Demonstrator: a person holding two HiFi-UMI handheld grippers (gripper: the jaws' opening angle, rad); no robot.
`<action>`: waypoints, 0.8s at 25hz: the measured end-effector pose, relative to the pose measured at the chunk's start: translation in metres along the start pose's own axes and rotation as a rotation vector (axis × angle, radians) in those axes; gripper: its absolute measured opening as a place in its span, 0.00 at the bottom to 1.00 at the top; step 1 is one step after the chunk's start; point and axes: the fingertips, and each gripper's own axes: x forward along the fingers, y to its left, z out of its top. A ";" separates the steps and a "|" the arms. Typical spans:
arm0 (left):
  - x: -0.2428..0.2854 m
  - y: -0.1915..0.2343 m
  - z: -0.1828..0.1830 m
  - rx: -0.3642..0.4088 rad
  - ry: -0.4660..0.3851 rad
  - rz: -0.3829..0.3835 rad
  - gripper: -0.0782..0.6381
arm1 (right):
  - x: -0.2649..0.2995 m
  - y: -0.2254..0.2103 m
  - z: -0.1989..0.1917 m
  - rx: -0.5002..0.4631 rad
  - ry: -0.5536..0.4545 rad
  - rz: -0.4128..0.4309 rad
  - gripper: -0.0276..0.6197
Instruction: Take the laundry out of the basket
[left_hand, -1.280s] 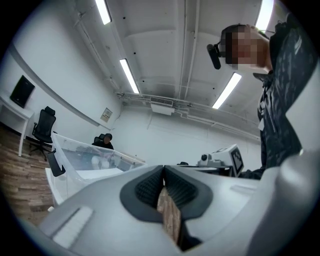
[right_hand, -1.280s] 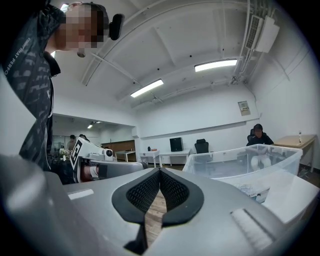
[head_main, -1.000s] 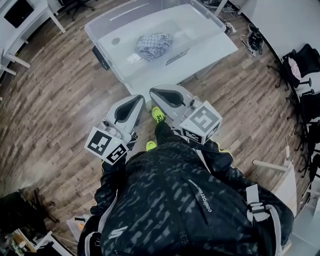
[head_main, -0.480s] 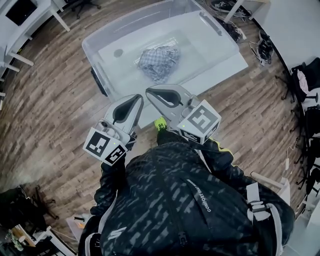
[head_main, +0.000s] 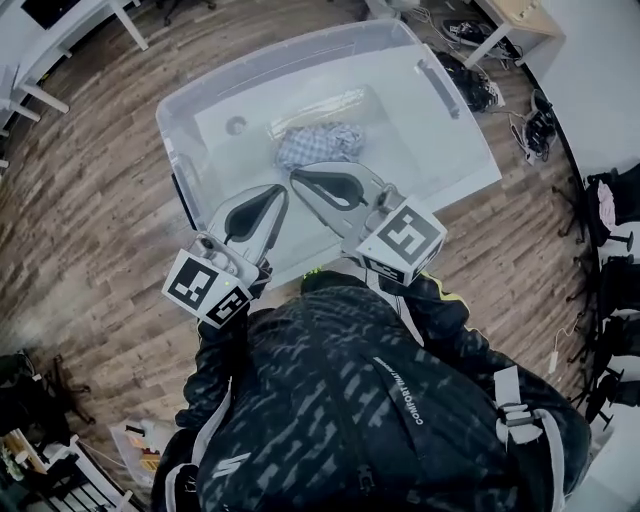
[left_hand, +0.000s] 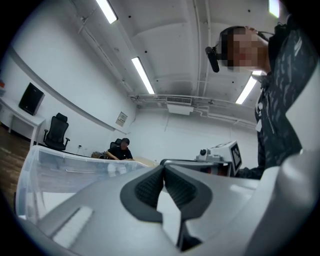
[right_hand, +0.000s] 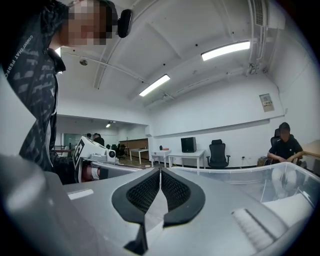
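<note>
The basket is a clear plastic bin (head_main: 172, 112) on the wood floor, seen from above in the head view. A crumpled checked cloth (head_main: 322, 144) lies inside it on the white bottom. My left gripper (head_main: 279, 191) and right gripper (head_main: 298, 178) are held side by side, pointing level over the bin's near rim, just short of the cloth. Both are shut and hold nothing. In the left gripper view the dark pads (left_hand: 150, 186) meet above the bin's wall (left_hand: 60, 167). In the right gripper view the pads (right_hand: 146, 191) also meet, with the bin's wall (right_hand: 240, 182) beyond.
White desks (head_main: 35, 90) stand at the far left. Cables and bags (head_main: 462, 78) lie behind the bin on the right, and dark clothes hang at the right edge (head_main: 612, 195). A seated person (right_hand: 285, 145) and an office chair (left_hand: 56, 137) are in the background.
The bin has drawn nearer to me in the head view. Both grippers, still shut and side by side, now reach over its near rim instead of bare floor.
</note>
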 end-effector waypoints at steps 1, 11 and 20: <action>0.005 0.006 0.000 -0.001 -0.003 0.013 0.13 | 0.004 -0.009 -0.001 -0.007 0.007 0.006 0.04; 0.047 0.055 -0.008 -0.045 -0.004 0.091 0.13 | 0.043 -0.093 -0.028 -0.038 0.114 0.027 0.06; 0.061 0.092 -0.018 -0.093 0.005 0.120 0.13 | 0.079 -0.135 -0.081 -0.037 0.291 0.047 0.17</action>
